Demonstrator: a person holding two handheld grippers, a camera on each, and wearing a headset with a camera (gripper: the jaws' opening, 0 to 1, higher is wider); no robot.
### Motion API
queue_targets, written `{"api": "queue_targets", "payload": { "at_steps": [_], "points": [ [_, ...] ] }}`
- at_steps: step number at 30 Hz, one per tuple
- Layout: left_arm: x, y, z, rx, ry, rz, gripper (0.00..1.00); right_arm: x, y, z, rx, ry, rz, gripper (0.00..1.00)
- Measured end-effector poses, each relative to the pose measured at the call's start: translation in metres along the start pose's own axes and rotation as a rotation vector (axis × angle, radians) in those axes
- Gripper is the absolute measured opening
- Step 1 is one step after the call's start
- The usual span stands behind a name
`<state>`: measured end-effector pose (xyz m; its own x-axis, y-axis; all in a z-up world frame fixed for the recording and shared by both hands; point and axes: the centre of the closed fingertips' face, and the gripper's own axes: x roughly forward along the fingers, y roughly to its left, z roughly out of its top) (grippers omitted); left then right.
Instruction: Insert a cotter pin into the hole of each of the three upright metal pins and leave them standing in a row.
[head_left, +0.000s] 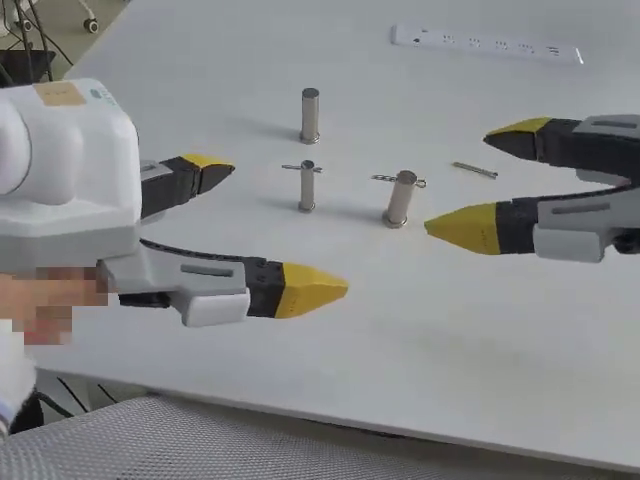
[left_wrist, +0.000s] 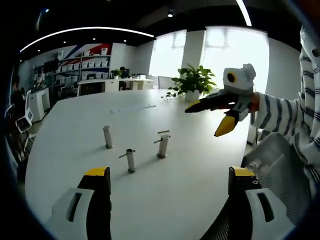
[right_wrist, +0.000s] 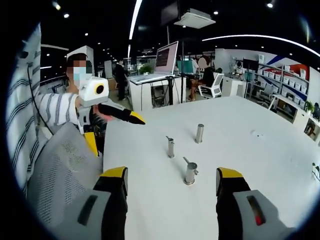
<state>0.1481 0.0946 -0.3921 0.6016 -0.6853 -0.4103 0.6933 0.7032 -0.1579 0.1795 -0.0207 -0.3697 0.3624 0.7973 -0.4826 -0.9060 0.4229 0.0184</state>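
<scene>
1. Here, the left gripper (head_left: 265, 225) is hovering at 9 o'clock over the white table (head_left: 430, 340), its yellow-tipped jaws spread wide and gripping nothing. Its bulky body is hiding the table behind it.
2. The right gripper (head_left: 462, 182) is hanging at 3 o'clock, its jaws likewise gaping and empty, and its rear is running off the frame.
3. Between them three metal pins are standing upright: the far pin (head_left: 310, 115) at 12 o'clock, the middle pin (head_left: 307, 185) just nearer, and the near pin (head_left: 400, 198) at the middle pin's 4 o'clock.
4. The far pin's top is looking bare, though its hole is too small to make out.
5. The middle pin's cotter pin (head_left: 300, 168) and the near pin's cotter pin (head_left: 388, 180) are sitting crosswise through their tops.
6. A loose cotter pin (head_left: 474, 170) is lying flat at the near pin's 2 o'clock, apart from it.
</scene>
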Motion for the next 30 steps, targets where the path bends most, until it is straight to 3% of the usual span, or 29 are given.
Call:
{"api": "queue_targets", "payload": {
  "at_steps": [7, 12, 16, 18, 23, 30],
  "points": [
    [-0.003, 0.007, 0.001, -0.017, -0.018, 0.020, 0.97, -0.009, 0.008, -0.020, 0.061, 0.023, -0.040, 0.80],
    [-0.003, 0.014, -0.008, 0.004, 0.037, 0.044, 0.97, -0.012, 0.014, -0.023, 0.108, 0.012, -0.055, 0.83],
    [-0.002, 0.013, -0.006, -0.010, 0.024, 0.039, 0.97, -0.013, 0.017, -0.026, 0.152, 0.015, -0.065, 0.86],
    [-0.001, 0.013, -0.007, -0.010, 0.025, 0.037, 0.97, -0.014, 0.014, -0.029, 0.174, 0.022, -0.093, 0.88],
    [0.001, 0.012, -0.010, -0.011, 0.041, 0.030, 0.96, -0.015, 0.013, -0.031, 0.192, 0.022, -0.105, 0.89],
    [0.004, 0.017, -0.004, -0.012, 0.035, 0.022, 0.95, -0.014, 0.009, -0.037, 0.193, 0.059, -0.117, 0.93]
  ]
}}
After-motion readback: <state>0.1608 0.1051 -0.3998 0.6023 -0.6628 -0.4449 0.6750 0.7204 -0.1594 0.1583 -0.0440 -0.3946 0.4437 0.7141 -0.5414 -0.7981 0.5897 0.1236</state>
